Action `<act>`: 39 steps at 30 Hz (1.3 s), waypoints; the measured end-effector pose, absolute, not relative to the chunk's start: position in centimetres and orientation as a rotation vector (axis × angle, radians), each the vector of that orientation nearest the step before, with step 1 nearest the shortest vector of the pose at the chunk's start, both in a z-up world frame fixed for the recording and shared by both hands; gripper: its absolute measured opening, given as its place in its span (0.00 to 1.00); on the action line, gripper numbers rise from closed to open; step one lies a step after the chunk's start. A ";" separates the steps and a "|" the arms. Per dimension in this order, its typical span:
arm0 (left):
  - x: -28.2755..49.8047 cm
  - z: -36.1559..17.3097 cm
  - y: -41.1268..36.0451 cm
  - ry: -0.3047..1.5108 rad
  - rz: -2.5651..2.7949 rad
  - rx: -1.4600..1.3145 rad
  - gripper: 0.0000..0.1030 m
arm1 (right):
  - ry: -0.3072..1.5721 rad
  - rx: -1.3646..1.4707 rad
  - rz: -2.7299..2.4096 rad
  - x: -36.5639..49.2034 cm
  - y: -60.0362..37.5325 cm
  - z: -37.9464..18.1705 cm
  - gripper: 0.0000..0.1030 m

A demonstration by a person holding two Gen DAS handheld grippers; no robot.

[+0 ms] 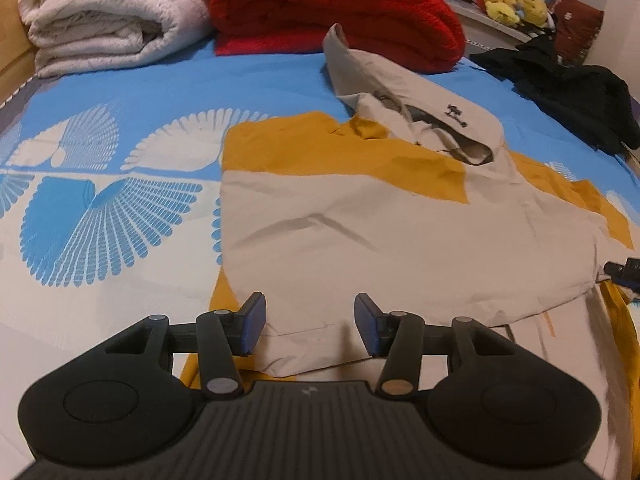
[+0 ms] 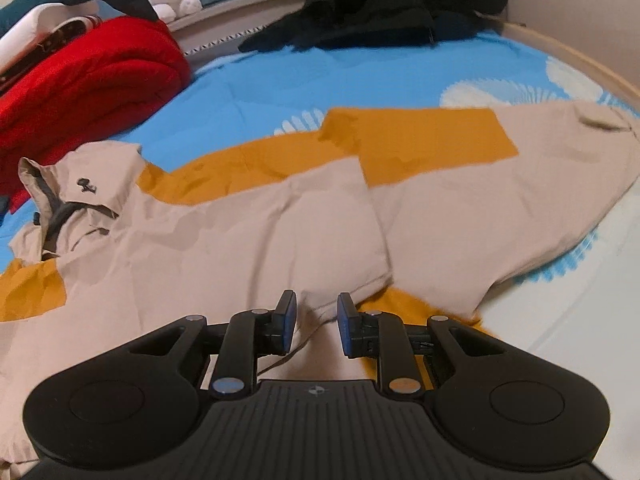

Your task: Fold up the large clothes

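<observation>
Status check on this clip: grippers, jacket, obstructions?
Left gripper open over hem. Right gripper open, nothing pinched. Beige-and-mustard jacket part-folded, right sleeve still out. Nothing obstructing.

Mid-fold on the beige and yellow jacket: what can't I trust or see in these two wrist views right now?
- Jacket hem: left wrist view, hidden under the left gripper.
- Right gripper: whether its pads touch the fabric is blurred in the right wrist view.
- Jacket logo: too small to read.
- Black clothes: cut off by the top edge in the right wrist view.

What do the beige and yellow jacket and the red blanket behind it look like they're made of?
Jacket: probably a thin woven synthetic shell, matte, creasing in sharp flat folds. Red blanket: seemingly thick plush fleece, with a fuzzy nap and soft rounded folds.
</observation>
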State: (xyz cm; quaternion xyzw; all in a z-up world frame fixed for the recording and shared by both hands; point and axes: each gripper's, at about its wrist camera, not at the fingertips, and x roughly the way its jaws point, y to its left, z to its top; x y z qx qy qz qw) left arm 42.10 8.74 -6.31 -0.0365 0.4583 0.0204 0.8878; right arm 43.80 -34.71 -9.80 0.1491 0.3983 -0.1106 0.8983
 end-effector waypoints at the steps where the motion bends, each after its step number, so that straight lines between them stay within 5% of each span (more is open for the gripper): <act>1: 42.0 -6.1 8.5 0.947 0.038 -0.071 0.54 | 0.818 0.306 -0.225 43.9 -35.1 -9.4 0.22; 10: 41.9 -6.2 6.5 0.942 0.017 -0.037 0.55 | 0.694 0.359 -0.263 40.6 -46.7 -6.3 0.24; 20: 42.4 -7.5 5.0 0.953 0.006 0.016 0.55 | 0.610 0.631 -0.528 38.4 -65.7 -10.9 0.24; 30: 42.9 -8.2 4.6 0.958 0.004 0.049 0.55 | 0.592 0.862 -0.563 40.2 -72.1 -15.5 0.25; 32: 42.9 -8.1 4.7 0.955 0.003 0.047 0.55 | 0.600 0.864 -0.576 41.0 -72.2 -15.4 0.21; 34: 42.9 -7.8 5.0 0.949 0.004 0.039 0.55 | 0.610 0.843 -0.611 41.9 -71.9 -14.9 0.06; 39: 42.7 -6.5 6.3 0.926 0.009 0.001 0.55 | 0.525 0.552 -0.642 44.1 -66.7 -9.4 0.02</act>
